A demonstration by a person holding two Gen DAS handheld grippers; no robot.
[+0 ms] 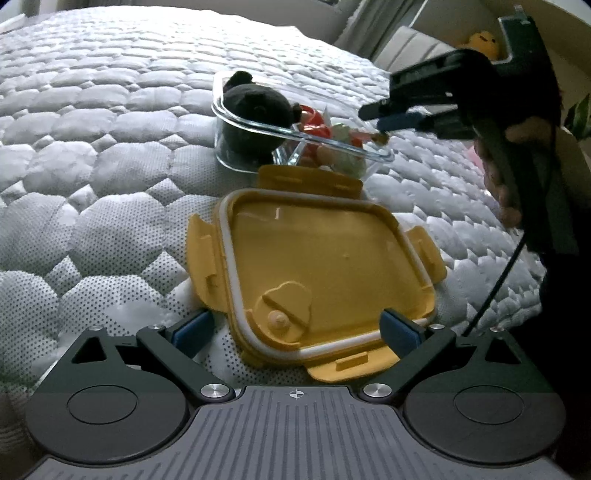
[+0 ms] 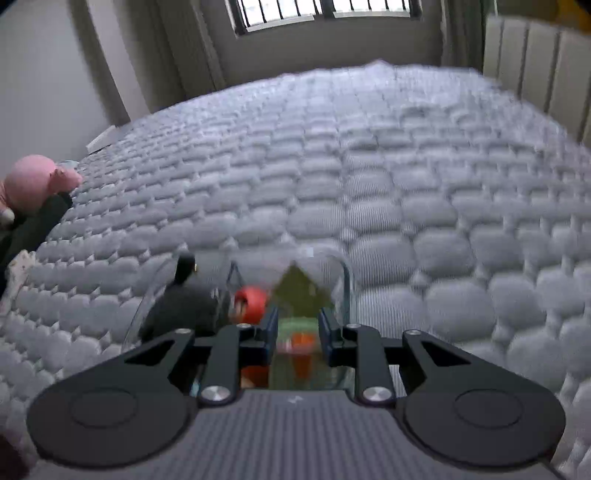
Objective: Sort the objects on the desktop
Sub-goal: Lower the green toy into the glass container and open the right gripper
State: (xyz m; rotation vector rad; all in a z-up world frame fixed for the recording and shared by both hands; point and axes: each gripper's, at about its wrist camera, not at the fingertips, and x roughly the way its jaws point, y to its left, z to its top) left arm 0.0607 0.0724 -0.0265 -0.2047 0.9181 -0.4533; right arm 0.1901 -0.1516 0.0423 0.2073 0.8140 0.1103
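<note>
A clear glass container (image 1: 295, 144) with rounded corners and a glass divider sits on the quilted, hexagon-stitched mattress (image 1: 92, 155), at 12 o'clock from the left gripper (image 1: 295, 326). One compartment holds a black plush toy (image 1: 255, 107); the other holds small red, orange and green toys (image 1: 325, 140), too blurred to name.

Just in front of the container lies a yellow plastic lid (image 1: 317, 266), upside down, with a white seal ring, four snap flaps and a round vent plug. The left gripper's blue-padded fingers (image 1: 190, 328) stand wide, one at each near corner of the lid, the right one touching its rim.

The right gripper (image 1: 380, 118) hangs over the container's toy compartment at 2 o'clock, its fingers narrow. Its own view shows them part-closed, with green and orange toys blurred between; I cannot tell whether they grip anything.

Only the right wrist view shows a pink plush pig (image 2: 37, 181) at 9 o'clock and a barred window (image 2: 325, 11). No writing is readable.
</note>
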